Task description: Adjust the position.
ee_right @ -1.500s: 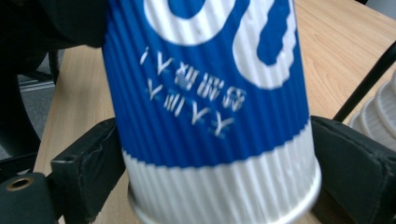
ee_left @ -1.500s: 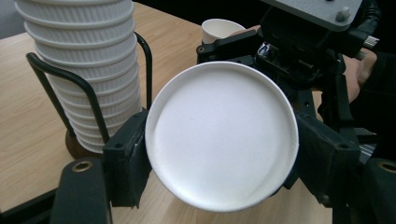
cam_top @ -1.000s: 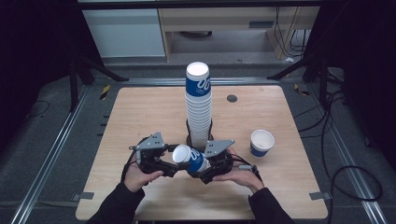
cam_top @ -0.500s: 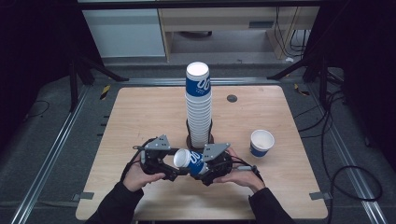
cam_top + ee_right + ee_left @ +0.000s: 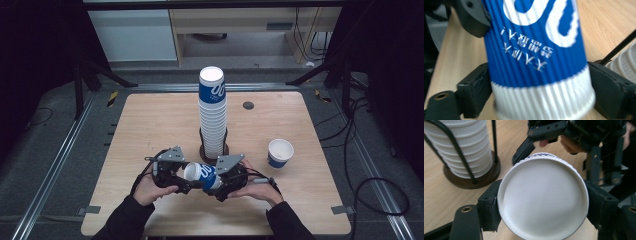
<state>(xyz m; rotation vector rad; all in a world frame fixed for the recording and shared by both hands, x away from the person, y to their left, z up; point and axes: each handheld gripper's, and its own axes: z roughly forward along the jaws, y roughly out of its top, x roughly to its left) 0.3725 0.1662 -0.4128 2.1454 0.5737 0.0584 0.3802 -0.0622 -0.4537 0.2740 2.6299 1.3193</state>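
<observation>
1. At the tabletop's (image 5: 150, 130) near edge, the blue cup (image 5: 202, 175) lies sideways, both tools clamped on it.
2. Left tool (image 5: 181, 184) grips the base end; right tool (image 5: 216, 186) grips the ribbed body, probably splitting nested cups.
3. Stack (image 5: 212, 115) stands just behind.

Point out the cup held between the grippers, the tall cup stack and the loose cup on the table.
held cup (image 5: 202, 175), high view, blue ribbed side.
cup stack (image 5: 212, 120), high view, white ribbed middle of the stack.
loose cup (image 5: 280, 150), high view, white inside of its open mouth.
</observation>
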